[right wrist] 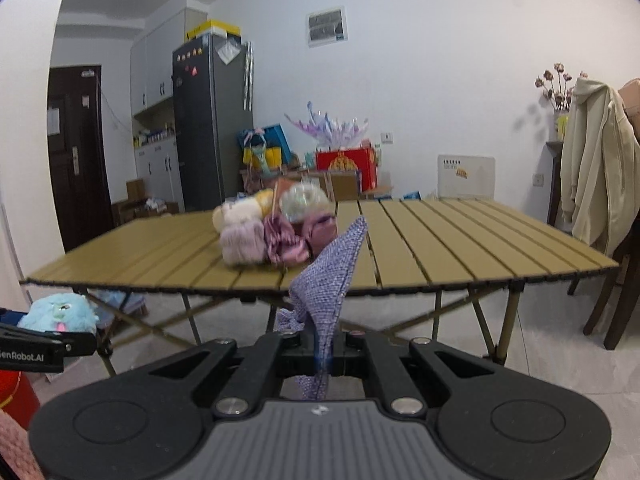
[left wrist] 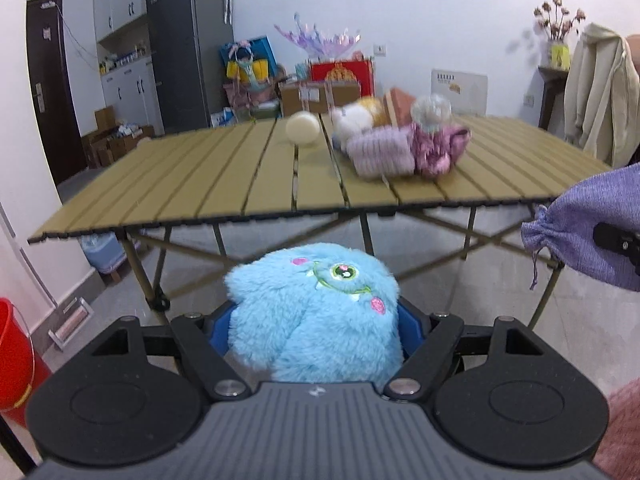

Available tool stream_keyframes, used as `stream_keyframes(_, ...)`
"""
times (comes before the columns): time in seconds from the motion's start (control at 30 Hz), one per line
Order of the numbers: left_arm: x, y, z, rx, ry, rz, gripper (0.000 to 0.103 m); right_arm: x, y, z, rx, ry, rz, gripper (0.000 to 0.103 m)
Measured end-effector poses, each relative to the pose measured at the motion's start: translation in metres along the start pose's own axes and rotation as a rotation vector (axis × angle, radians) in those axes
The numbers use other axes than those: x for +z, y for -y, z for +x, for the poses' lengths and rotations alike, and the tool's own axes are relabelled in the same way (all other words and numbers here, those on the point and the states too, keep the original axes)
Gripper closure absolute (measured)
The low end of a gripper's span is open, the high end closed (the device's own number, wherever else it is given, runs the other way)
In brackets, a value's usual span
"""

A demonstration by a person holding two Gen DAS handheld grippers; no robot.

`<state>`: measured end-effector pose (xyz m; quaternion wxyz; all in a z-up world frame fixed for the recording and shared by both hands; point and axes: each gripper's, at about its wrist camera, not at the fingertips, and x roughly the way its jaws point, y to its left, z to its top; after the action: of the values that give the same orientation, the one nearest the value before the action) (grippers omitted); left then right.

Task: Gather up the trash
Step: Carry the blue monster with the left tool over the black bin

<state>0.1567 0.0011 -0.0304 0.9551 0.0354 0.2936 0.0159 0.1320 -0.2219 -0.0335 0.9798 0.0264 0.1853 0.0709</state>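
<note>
**Plush toy and drawstring pouch being held in front of the slatted bench**

A fluffy blue plush monster is being clamped by the left gripper, whose jaws are spread only as far as the toy's soft body allows; the toy is filling the gap and is being shown face-up, with one green eye and pink cheek patches turned to the camera. A purple knitted drawstring pouch is being pinched by the right gripper, its jaws drawn nearly together on the thin fabric, so that the pouch is being held up as a narrow strip with its gathered mouth hanging at the left. In the left wrist view the same pouch is being seen at the right edge.

Both grippers are being held short of, and lower than, the near edge of the folding slatted bench. On the bench a blurred heap of soft things is lying: pink and lilac fabric pieces, a cream ball, a yellowish one and a clear crinkly wrapper. A pale round object is being seen just left of the heap.

A red bucket is standing on the floor at the left. Behind the bench, a dark fridge, stacked boxes and a cream jacket on a chair are being seen.
</note>
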Motion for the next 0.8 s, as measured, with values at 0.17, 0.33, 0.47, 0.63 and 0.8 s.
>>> stream_keyframes(0.17,-0.022,-0.001,0.015,0.001,-0.065,0.003,0.025,-0.017,0.000,0.008,-0.012,-0.061,-0.003,0.100)
stream_keyframes(0.33,-0.040,-0.006,0.034,0.014,-0.140,-0.005,0.026,-0.033,0.005,0.018,-0.029,-0.120,-0.001,0.100)
stream_keyframes(0.47,-0.050,-0.010,0.051,0.028,-0.192,-0.010,0.026,-0.042,0.011,0.028,-0.051,-0.156,-0.007,0.100)
stream_keyframes(0.63,-0.059,-0.015,0.070,0.040,-0.239,-0.018,0.026,-0.058,0.018,0.041,-0.085,-0.197,-0.014,0.100)
stream_keyframes(0.8,-0.065,-0.017,0.089,0.044,-0.296,-0.021,0.026,-0.067,0.031,0.058,-0.113,-0.235,0.002,0.100)
